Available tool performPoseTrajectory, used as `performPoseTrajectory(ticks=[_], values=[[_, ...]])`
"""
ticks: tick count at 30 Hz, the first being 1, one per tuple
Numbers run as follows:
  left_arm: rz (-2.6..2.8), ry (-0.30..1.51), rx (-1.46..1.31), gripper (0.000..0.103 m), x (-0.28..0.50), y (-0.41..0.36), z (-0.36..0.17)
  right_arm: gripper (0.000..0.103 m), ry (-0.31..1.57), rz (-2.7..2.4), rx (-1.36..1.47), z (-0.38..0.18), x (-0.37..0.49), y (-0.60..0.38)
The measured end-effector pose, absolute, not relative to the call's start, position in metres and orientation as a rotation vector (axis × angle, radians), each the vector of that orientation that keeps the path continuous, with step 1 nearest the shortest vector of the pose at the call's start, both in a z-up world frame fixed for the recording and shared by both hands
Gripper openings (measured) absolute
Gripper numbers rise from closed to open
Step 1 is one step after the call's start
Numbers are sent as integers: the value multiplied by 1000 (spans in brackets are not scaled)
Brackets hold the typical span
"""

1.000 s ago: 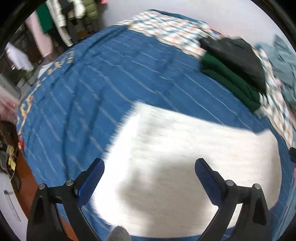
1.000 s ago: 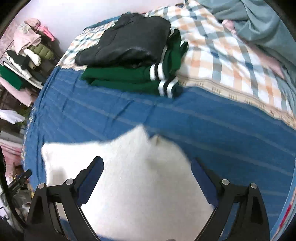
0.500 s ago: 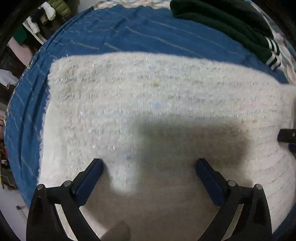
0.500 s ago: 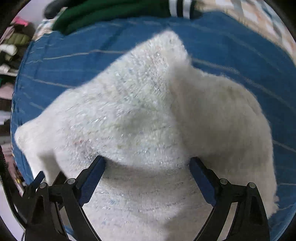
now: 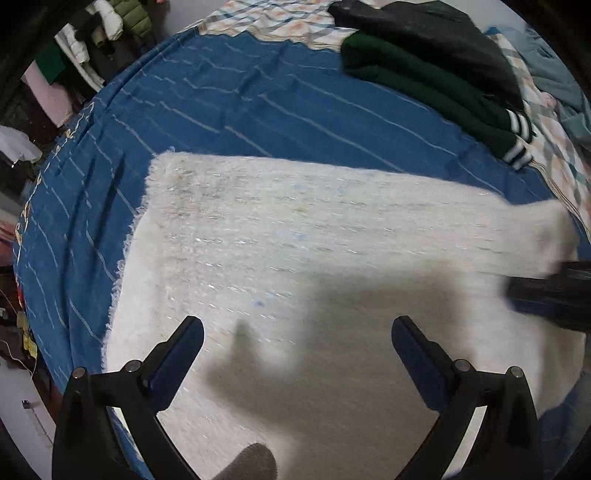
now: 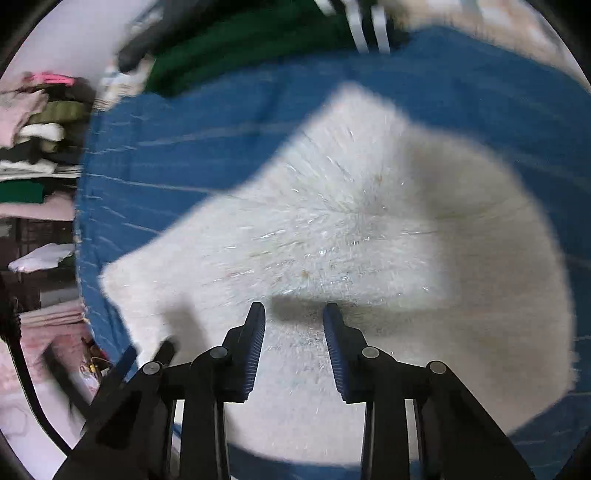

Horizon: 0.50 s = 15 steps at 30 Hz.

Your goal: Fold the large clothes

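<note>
A white fuzzy sweater (image 5: 295, 258) lies spread on the blue striped bedspread (image 5: 221, 103). My left gripper (image 5: 295, 339) is open and empty, hovering over the sweater's near part. My right gripper (image 6: 294, 317) has its jaws closed most of the way around a fold of the sweater (image 6: 332, 229), with a narrow gap still showing between the pads. The right gripper also shows as a dark blur at the right edge of the left wrist view (image 5: 554, 291), at the sweater's right corner.
A folded dark green garment with white stripes (image 5: 424, 81) and a black one (image 5: 443, 33) on top lie at the far side of the bed. A plaid sheet (image 5: 546, 147) and a teal cloth (image 5: 554, 70) lie to the right. Clothes hang at the far left (image 5: 96, 48).
My right gripper's jaws have narrowed from wide open to nearly shut around a fold of the sweater. My left gripper has pulled back, so more of the bed shows.
</note>
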<state>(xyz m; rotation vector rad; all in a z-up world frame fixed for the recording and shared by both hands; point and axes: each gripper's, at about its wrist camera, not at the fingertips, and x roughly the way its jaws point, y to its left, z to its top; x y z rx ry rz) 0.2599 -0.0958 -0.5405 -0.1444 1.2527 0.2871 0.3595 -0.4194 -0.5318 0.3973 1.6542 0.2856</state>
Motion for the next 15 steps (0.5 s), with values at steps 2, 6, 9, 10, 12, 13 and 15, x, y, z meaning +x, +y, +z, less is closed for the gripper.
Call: performPoseTrajectory(ticks=[2, 6, 9, 10, 12, 13, 15], values=[[269, 1256, -107, 103, 257, -116, -540, 34, 1658, 298, 427, -549, 371, -418], [225, 1254, -66, 103, 267, -139, -539, 35, 1668, 345, 519, -528, 370, -437], [186, 1238, -75, 103, 272, -150, -534, 67, 1532, 331, 585, -493, 333, -480], [177, 1236, -69, 103, 274, -155, -534, 74, 1487, 294, 616, -482, 311, -504], [168, 1248, -39, 103, 283, -166, -547, 74, 1442, 218, 726, -478, 262, -547], [169, 1267, -29, 103, 289, -167, -554, 74, 1436, 168, 790, -484, 239, -567], [173, 1302, -36, 103, 294, -166, -573, 74, 1423, 74, 919, -508, 200, -605]])
